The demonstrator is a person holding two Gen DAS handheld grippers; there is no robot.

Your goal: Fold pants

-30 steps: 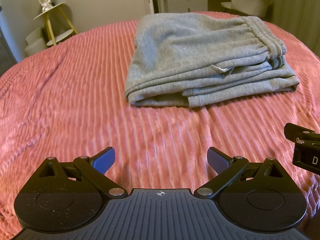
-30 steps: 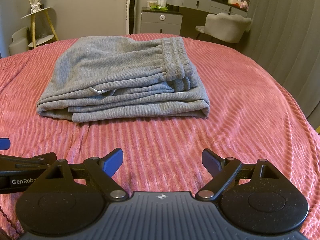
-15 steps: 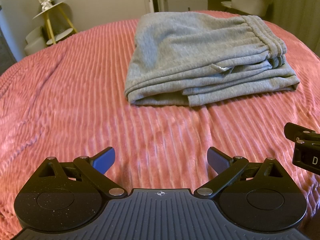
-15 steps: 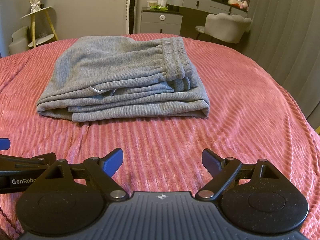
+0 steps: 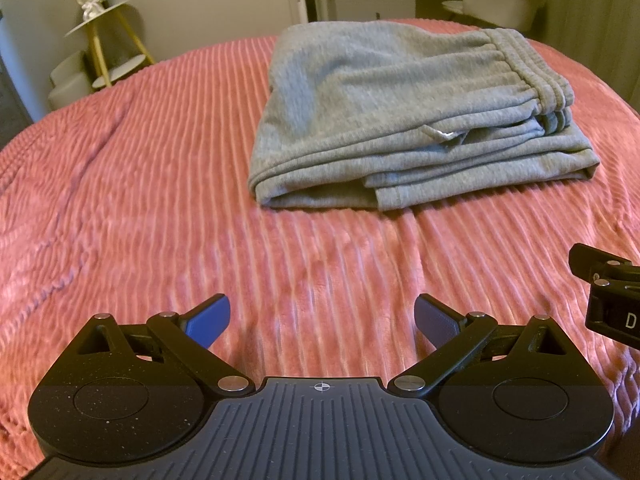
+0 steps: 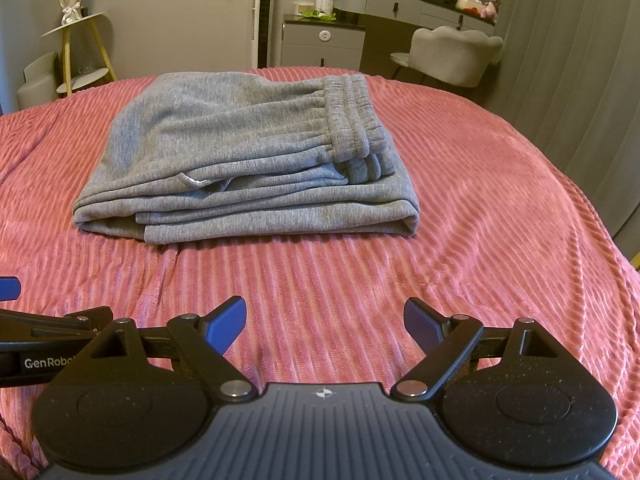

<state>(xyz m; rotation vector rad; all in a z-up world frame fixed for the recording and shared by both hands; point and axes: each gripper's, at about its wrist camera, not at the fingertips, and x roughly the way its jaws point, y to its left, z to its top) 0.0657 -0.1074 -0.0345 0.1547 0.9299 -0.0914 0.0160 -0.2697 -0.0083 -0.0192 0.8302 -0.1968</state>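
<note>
Grey sweatpants [image 5: 400, 120] lie folded in a flat stack on the pink ribbed bedspread [image 5: 140, 180], waistband to the right. They also show in the right wrist view [image 6: 248, 168]. My left gripper [image 5: 322, 320] is open and empty, held low over the bedspread well short of the pants. My right gripper [image 6: 324, 326] is open and empty, beside the left one and also short of the pants. The right gripper's body shows at the right edge of the left wrist view [image 5: 608, 292].
A gold-legged side table with a bouquet [image 6: 76, 36] stands at the back left. A grey cabinet [image 6: 320, 44], a vanity with a mirror [image 6: 424, 0] and a pale chair [image 6: 452, 56] stand behind the bed. A grey curtain [image 6: 580, 60] hangs on the right.
</note>
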